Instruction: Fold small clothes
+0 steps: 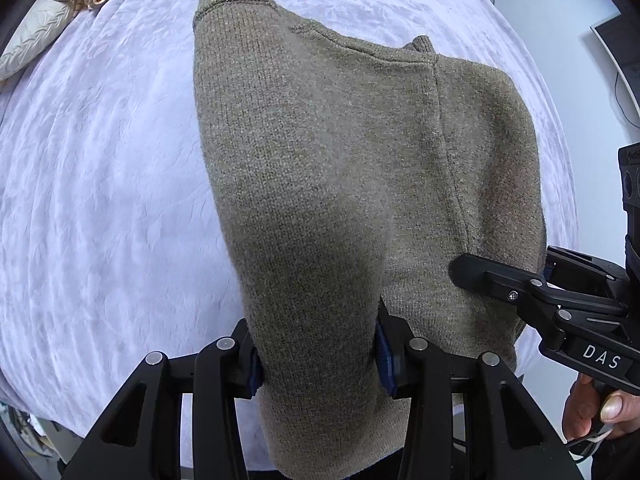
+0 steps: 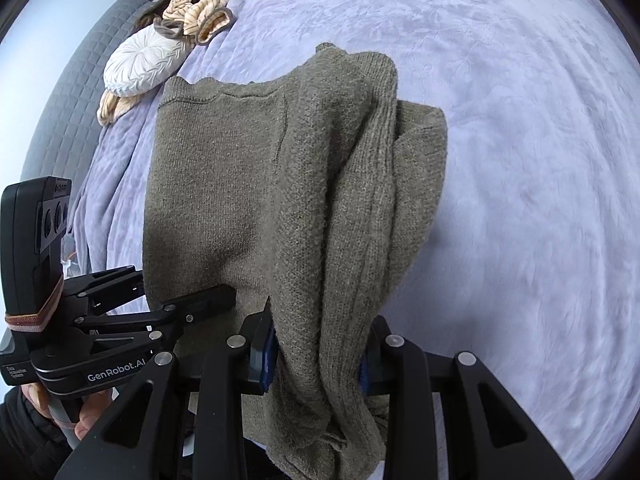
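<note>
Two grippers hold one olive-brown knit sweater [image 1: 340, 168] above a lavender plush bedspread [image 1: 100, 184]. The left gripper [image 1: 318, 354] has its jaws narrowed onto a thick fold of the knit, and the right gripper [image 2: 316, 354] pinches a bunched, ribbed part in the same way. Held at two points side by side, the garment hangs as a doubled panel, likely so it can be laid flat for the next fold. Small ruffled pillows [image 2: 160, 52] lie well apart near the headboard.

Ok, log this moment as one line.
left tool: shut on sweater | right tool: shut on sweater | sweater: hanging over bedspread
</note>
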The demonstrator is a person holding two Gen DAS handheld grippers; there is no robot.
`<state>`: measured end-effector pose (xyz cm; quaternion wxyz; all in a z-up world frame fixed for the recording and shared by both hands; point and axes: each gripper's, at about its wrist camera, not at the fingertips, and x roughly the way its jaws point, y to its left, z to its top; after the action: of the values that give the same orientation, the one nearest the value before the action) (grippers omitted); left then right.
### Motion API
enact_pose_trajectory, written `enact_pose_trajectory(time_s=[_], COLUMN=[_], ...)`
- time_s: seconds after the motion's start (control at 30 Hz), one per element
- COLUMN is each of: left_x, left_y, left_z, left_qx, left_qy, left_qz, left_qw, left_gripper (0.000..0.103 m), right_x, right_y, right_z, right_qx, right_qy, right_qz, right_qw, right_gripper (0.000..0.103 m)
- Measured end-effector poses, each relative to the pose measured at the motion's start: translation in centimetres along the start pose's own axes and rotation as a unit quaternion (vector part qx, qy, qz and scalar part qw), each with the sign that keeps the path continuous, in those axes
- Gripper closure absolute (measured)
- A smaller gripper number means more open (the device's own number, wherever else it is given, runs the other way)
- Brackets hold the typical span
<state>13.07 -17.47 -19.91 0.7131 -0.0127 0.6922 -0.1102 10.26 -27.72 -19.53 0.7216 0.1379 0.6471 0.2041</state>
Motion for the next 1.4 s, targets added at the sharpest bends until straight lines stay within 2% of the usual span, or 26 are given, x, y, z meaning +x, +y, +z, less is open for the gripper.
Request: enact_pose_trajectory(time_s=[0.2,0.53,0.67,0.97,1.07,1.17,1.23,1.27,1.3,1.33,1.37,1.4], left_x=[-0.5,-0.3,1.1,3.6,4.7,5.4,6.5,7.1,7.0,7.5,7.8,7.8], left_y=[0.9,2.0,1.7,2.5,3.6,5.1,6.3,6.6,7.1,7.0,7.2,7.5], left_z=[-2.5,-4.5,-2.4,-2.6,-2.0,-1.5,-0.9,-1.2,-3.3,-2.9,-2.5,-2.5], left_qx=[0.005,0.011,0.013,0.003,-0.024,-0.032,-0.044,-0.048,-0.049,-0.049,-0.051,-0.055], left_qy=[0.0,0.009,0.014,0.034,0.04,0.033,0.049,0.053,0.054,0.054,0.054,0.054], left_qz=[-0.001,-0.006,-0.001,0.02,0.003,0.015,0.012,0.012,0.011,0.01,0.007,0.004], left_qw=[1.0,0.9999,0.9998,0.9992,0.9989,0.9988,0.9978,0.9974,0.9973,0.9973,0.9972,0.997], left_gripper=[0.058,0.058,0.058,0.058,0.058,0.058,0.059,0.058,0.058,0.058,0.056,0.048], right_x=[0.2,0.7,1.1,3.0,3.5,4.4,5.3,5.7,6.0,6.2,6.3,6.4], right_y=[1.7,4.1,4.4,5.4,5.4,5.1,5.0,5.0,5.0,4.9,5.0,5.0], right_z=[-2.6,-5.5,-6.5,-8.3,-8.6,-8.6,-8.5,-8.3,-8.3,-8.4,-8.5,-8.6], right_qx=[0.006,0.006,0.006,0.006,0.007,0.012,0.015,0.018,0.02,0.021,0.019,0.017], right_qy=[0.002,0.009,0.017,0.037,0.041,0.042,0.049,0.053,0.055,0.055,0.056,0.056], right_qz=[-0.008,-0.026,-0.028,-0.032,-0.036,-0.032,-0.033,-0.031,-0.031,-0.03,-0.03,-0.031], right_qw=[1.0,1.0,0.999,0.999,0.998,0.999,0.998,0.998,0.998,0.998,0.998,0.998], right_gripper=[0.07,0.07,0.07,0.07,0.073,0.078,0.078,0.078,0.078,0.078,0.078,0.078])
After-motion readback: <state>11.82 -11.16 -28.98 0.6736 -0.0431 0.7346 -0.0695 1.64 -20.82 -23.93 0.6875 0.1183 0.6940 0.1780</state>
